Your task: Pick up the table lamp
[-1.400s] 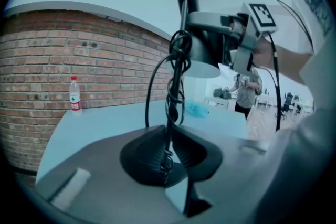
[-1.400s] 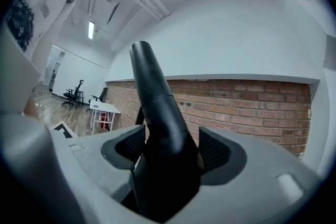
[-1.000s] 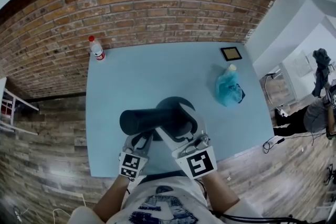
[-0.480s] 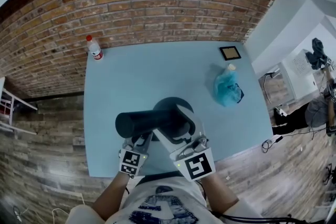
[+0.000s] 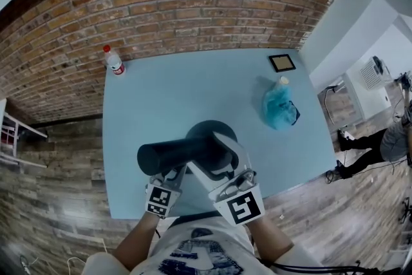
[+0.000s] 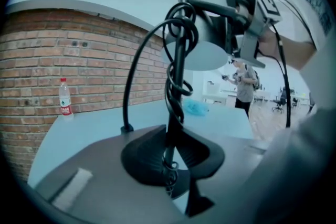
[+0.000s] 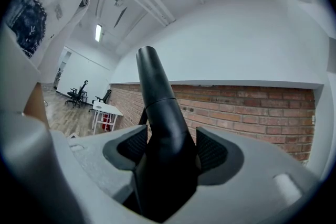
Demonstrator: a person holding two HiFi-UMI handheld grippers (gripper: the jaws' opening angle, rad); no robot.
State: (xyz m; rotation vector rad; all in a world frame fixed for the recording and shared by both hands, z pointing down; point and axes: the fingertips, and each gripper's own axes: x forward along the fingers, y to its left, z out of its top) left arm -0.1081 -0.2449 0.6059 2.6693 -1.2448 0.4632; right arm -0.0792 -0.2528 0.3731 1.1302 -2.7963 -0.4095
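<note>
Two tools are set on table lamp (image 5: 168,152), which is placed at near part of tabletop (image 5: 193,84). Thin stem, wound with cable (image 6: 137,68), is clamped low down between narrow jaws of left tool (image 6: 175,152). Black lamp head is taken between jaws of right tool (image 7: 167,148). These jaws have just been closing and are held wide, pads pressed on head's sides.

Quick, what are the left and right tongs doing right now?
Left tongs: closed on the lamp stem.
Right tongs: have just been closing, pads now against the lamp head.
</note>
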